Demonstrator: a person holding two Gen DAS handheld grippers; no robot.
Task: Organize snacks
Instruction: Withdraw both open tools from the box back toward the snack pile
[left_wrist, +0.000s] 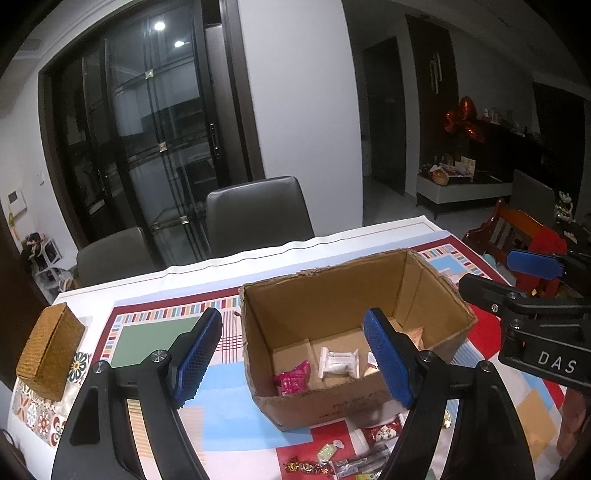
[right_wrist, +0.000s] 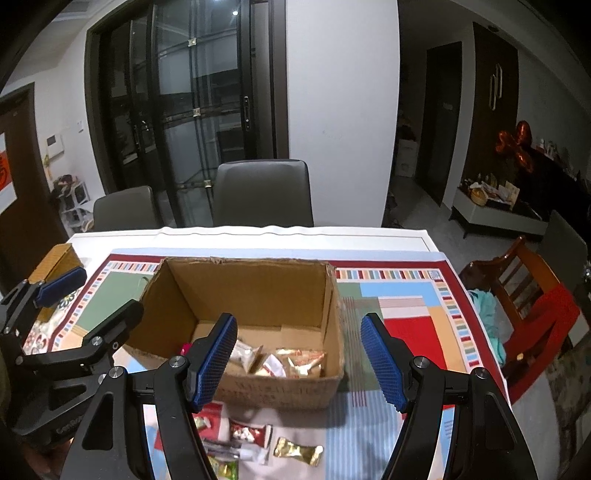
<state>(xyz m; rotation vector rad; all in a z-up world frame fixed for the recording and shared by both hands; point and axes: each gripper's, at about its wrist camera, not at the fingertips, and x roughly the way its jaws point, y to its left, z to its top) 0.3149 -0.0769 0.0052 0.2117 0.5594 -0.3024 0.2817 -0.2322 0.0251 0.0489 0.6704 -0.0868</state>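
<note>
An open cardboard box stands on the patterned tablecloth. Inside lie a pink wrapped snack, a white packet and gold packets. Loose snacks lie on the cloth in front of the box: a red-and-white packet, a gold packet, a green candy. My left gripper hovers open over the box's near left side, empty. My right gripper hovers open over the near right side, also empty.
A woven wicker box sits at the table's left end. Two grey chairs stand behind the far edge. A wooden chair with red cloth stands to the right of the table.
</note>
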